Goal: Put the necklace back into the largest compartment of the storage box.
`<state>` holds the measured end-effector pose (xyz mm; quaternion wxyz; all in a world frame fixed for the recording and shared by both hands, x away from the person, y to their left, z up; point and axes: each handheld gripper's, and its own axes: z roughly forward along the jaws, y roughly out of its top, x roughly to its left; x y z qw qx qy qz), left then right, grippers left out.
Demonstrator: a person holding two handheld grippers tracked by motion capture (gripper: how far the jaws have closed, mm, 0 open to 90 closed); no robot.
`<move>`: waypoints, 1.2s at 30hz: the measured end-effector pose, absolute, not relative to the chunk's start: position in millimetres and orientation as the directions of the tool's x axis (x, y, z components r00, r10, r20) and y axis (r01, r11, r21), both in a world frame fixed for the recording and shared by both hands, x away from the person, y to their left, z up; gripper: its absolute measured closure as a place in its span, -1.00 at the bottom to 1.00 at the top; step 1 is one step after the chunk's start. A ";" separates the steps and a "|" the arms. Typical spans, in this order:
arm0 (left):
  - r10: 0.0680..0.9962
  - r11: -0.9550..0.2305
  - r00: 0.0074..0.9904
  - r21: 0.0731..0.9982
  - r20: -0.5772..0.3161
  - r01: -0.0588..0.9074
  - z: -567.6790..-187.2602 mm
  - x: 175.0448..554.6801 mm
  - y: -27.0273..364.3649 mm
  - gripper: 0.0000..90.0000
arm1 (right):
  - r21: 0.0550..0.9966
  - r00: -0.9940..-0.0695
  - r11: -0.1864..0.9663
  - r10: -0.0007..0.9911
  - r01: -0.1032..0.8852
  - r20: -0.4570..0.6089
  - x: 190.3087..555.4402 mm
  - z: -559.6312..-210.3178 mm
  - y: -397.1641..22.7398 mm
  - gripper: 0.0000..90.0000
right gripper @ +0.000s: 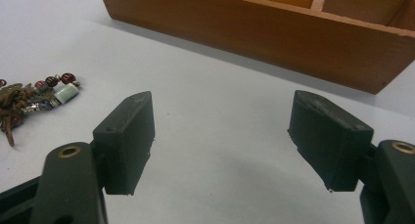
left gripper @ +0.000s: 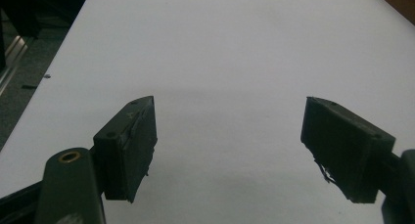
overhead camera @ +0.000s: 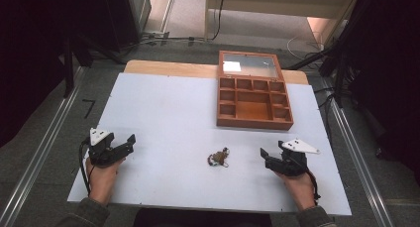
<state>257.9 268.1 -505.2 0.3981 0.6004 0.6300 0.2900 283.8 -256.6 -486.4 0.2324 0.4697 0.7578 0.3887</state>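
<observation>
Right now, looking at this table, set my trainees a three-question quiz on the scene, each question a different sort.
1. True or false: the wooden box has its lid open.
2. Which gripper is nearer the beaded bracelet: A) left gripper B) right gripper?
3. Fill in: both grippers hold ____.

Key: 1 true. 2 B. 3 nothing; their jaws stand open over the white table.
</observation>
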 end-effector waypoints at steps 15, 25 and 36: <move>0.987 0.112 0.040 0.843 -0.156 0.526 -505.2 258.0 268.4 -0.53 | 0.805 -0.490 0.285 0.872 0.520 0.008 285.2 -487.2 -239.2 -0.48; 0.987 0.112 0.041 0.844 -0.157 0.525 -505.4 258.2 268.1 -0.53 | 0.805 -0.508 0.296 0.861 0.515 0.009 285.5 -487.1 -230.1 -0.48; 0.987 0.111 0.043 0.843 -0.157 0.526 -505.5 258.4 268.2 -0.53 | 0.802 -0.527 0.309 0.850 0.511 0.008 285.9 -487.3 -220.8 -0.48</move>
